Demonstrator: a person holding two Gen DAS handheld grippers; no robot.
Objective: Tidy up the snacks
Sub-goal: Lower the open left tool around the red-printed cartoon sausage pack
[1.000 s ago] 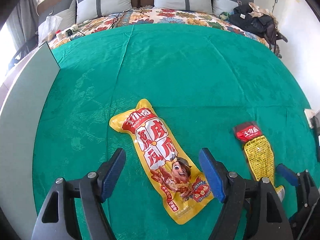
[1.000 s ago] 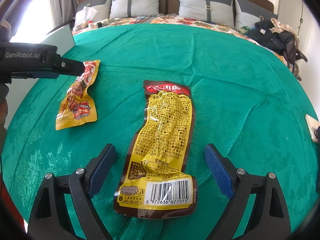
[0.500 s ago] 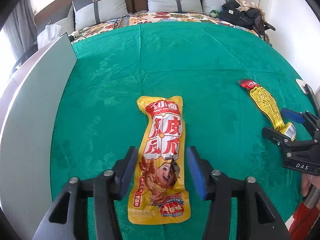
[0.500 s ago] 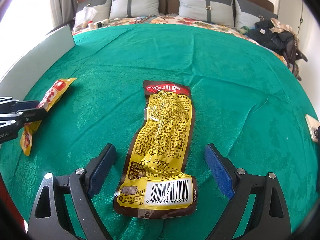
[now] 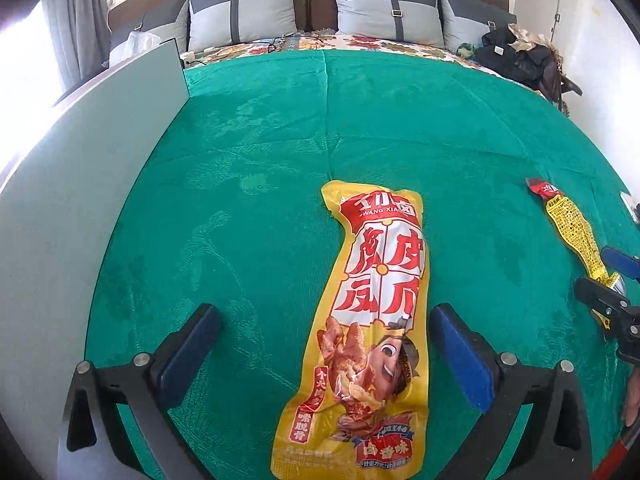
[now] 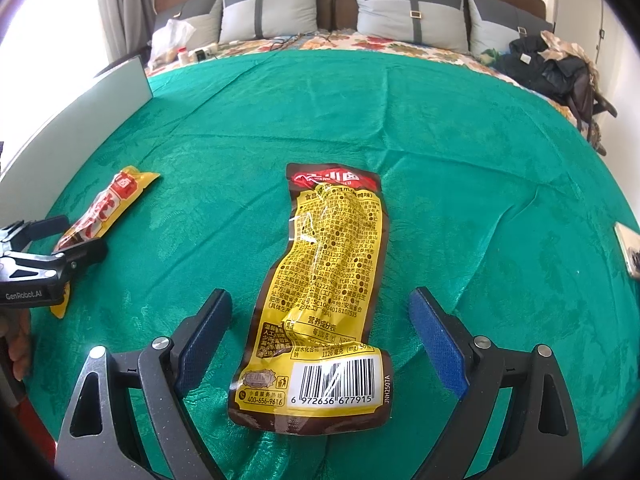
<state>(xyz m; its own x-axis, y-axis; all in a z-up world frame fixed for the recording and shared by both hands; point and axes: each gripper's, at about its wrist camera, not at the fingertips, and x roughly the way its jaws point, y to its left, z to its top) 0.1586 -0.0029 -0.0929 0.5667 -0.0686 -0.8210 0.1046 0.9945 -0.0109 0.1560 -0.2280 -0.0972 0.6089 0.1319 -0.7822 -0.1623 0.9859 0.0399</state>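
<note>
- Snacks lie flat on the green cloth (image 5: 260, 152) over the bed, neither one held.
- Left gripper (image 5: 326, 344): jaws opening, straddling the yellow packet (image 5: 372, 320) without touching.
- Right gripper (image 6: 320, 340): jaws apart around the brown-edged packet (image 6: 324, 292).
- Farther off, no container shows; sorting looks barely begun.

A green cloth (image 6: 460, 160) is covering the bed, with two snack packets (image 5: 372, 320) (image 6: 328, 288) lying flat on it, well apart
</note>
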